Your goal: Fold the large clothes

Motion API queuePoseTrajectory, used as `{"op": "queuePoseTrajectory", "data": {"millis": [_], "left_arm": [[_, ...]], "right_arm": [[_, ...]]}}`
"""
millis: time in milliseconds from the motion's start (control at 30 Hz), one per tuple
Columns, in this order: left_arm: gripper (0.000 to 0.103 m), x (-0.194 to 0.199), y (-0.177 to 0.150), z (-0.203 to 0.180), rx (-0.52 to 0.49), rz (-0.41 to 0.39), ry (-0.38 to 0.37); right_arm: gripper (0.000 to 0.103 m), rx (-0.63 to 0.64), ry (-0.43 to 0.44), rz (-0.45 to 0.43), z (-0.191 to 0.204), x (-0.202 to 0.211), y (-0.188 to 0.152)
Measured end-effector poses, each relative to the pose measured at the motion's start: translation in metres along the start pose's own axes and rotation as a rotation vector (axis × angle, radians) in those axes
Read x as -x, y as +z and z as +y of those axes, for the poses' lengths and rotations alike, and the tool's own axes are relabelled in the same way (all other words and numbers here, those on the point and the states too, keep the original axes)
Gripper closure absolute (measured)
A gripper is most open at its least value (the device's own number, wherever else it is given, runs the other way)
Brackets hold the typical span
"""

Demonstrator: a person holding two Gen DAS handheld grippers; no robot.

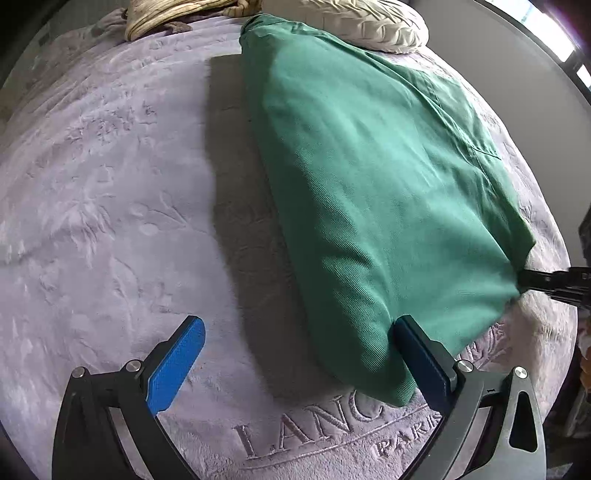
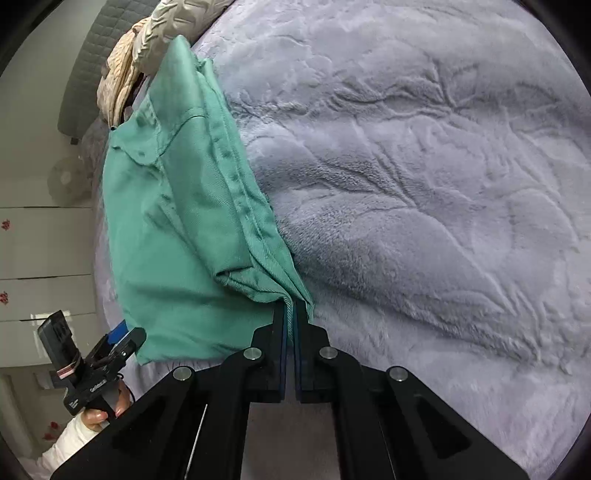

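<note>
The left gripper point(image 1: 295, 354) sits nearest, its blue pads point(image 1: 177, 362) spread wide apart, one finger just beside the near edge of the green trousers point(image 1: 369, 192) but gripping nothing. The trousers lie lengthwise on the lilac plush blanket point(image 1: 110, 184), reaching toward the cream pillow point(image 1: 369, 29) at the far end. The right gripper point(image 2: 291, 314) is clenched on a hem corner — several layers pinched together. With only that corner held, a pull would likely drag the stack askew, or let an inner layer slip free — the plush blanket may catch the cloth and spoil the fold.
</note>
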State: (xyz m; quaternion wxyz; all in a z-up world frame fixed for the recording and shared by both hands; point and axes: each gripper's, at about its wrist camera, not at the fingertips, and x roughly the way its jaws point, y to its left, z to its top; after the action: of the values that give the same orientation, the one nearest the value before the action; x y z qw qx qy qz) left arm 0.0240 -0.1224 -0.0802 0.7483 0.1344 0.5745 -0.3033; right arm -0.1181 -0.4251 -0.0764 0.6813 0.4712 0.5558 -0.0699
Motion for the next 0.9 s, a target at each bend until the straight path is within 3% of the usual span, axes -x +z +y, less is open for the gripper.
{"op": "queuePoseTrajectory", "data": {"millis": [167, 267, 433, 567, 667, 900], "left_arm": [[0.0, 0.001, -0.002, 0.003, 0.015, -0.008, 0.009], [0.0, 0.002, -0.006, 0.006, 0.023, -0.011, 0.009], [0.0, 0.004, -0.007, 0.004, 0.022, -0.011, 0.022], [0.0, 0.002, -0.006, -0.001, 0.01, -0.008, 0.02], [0.0, 0.001, -0.005, -0.004, 0.009, -0.008, 0.023], [0.0, 0.0, -0.001, -0.003, 0.027, 0.012, 0.029]], "right_arm": [[0.098, 0.025, -0.065, -0.105, 0.016, 0.044, -0.001], [0.098, 0.087, 0.014, -0.157, 0.037, 0.061, 0.004], [0.098, 0.204, 0.005, -0.108, 0.07, 0.036, 0.017], [0.103, 0.151, -0.059, -0.093, 0.039, 0.009, 0.033], [0.103, 0.055, 0.03, -0.094, 0.006, 0.007, 0.039], [0.103, 0.098, 0.006, -0.077, 0.008, 0.015, 0.028]]}}
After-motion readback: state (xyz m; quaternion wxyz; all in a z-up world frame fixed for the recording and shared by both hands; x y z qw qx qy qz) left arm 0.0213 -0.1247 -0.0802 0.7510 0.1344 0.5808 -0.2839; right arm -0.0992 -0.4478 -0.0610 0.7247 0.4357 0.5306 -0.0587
